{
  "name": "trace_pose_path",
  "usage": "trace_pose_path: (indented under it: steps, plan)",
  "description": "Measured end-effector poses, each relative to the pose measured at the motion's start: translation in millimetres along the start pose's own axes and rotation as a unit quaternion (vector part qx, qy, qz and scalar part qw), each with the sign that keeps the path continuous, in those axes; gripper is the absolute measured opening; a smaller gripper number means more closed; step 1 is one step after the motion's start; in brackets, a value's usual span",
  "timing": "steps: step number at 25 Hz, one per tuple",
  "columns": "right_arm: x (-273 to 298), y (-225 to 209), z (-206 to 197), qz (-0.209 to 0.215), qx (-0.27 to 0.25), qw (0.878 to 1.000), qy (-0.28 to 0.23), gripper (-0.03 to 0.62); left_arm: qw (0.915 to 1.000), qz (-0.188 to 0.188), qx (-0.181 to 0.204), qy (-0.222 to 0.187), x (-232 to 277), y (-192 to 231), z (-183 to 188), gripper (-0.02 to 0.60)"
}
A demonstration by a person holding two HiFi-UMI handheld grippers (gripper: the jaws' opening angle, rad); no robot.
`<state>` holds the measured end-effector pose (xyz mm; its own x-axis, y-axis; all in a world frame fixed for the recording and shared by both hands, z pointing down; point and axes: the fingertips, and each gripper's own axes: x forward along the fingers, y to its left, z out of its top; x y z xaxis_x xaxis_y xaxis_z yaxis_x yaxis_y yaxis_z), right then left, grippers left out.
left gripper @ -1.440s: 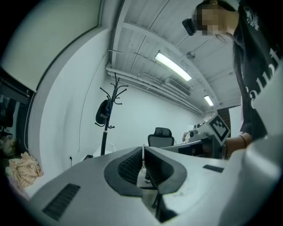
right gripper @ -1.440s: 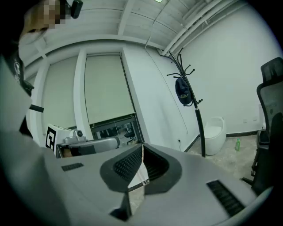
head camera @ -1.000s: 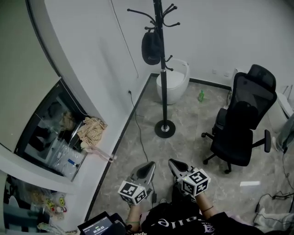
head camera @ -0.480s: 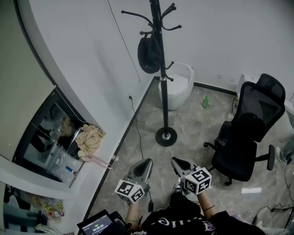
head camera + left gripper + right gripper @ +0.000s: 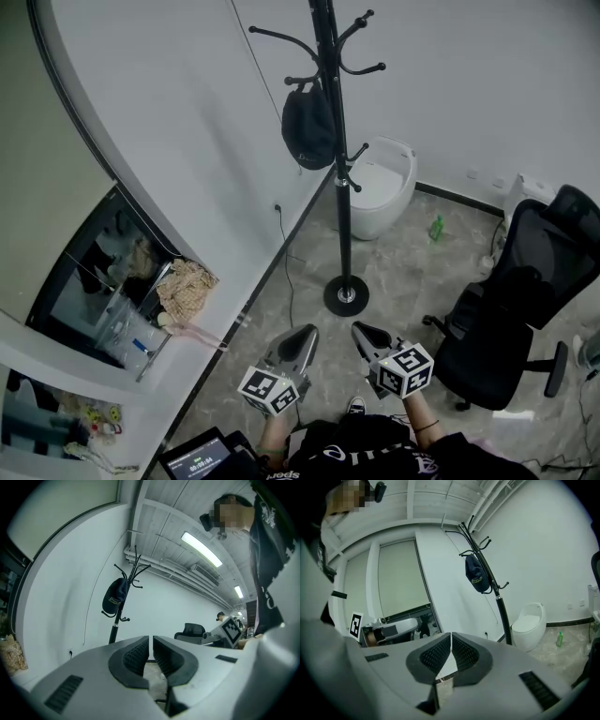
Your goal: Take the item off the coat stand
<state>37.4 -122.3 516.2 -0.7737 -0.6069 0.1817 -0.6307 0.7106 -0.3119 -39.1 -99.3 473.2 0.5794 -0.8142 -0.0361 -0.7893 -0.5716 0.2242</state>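
Marble floor (image 5: 403, 267); cap (image 5: 307, 127) well beyond left tool (image 5: 307, 332), right tool (image 5: 357, 329) (both closed)

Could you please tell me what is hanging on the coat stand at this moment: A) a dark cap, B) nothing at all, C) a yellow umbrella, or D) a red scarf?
A: a dark cap hangs from a hook on the black coat stand, and no other item is on its hooks.
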Motion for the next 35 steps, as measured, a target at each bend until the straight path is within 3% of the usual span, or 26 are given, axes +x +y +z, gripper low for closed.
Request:
trace_pose_path:
  steps: [13, 16, 21, 28, 31, 35]
  plan:
    - [21, -52, 8, 0.008, 0.028, 1.000, 0.000, 0.021, 0.9999, 0.007, 0.013, 0.002, 53, 6, 23, 0.014]
    - [27, -64, 8, 0.001, 0.031, 1.000, 0.004, 0.021, 0.9997, 0.011, 0.018, 0.006, 72, 20, 33, 0.015]
    - [41, -101, 22, -0.030, 0.033, 0.999, -0.003, 0.021, 0.9991, -0.012, 0.042, 0.000, 114, 50, 37, 0.015]
    - [78, -139, 71, -0.057, 0.013, 0.998, -0.031, 0.021, 0.9953, -0.024, 0.091, -0.024, 176, 109, 99, 0.020]
    - [94, -146, 85, -0.061, 0.005, 0.998, -0.034, 0.021, 0.9935, -0.038, 0.103, -0.032, 205, 131, 132, 0.071]
    - [112, -152, 93, -0.058, -0.002, 0.998, -0.031, 0.021, 0.9877, -0.049, 0.146, -0.024, 243, 163, 158, 0.132]
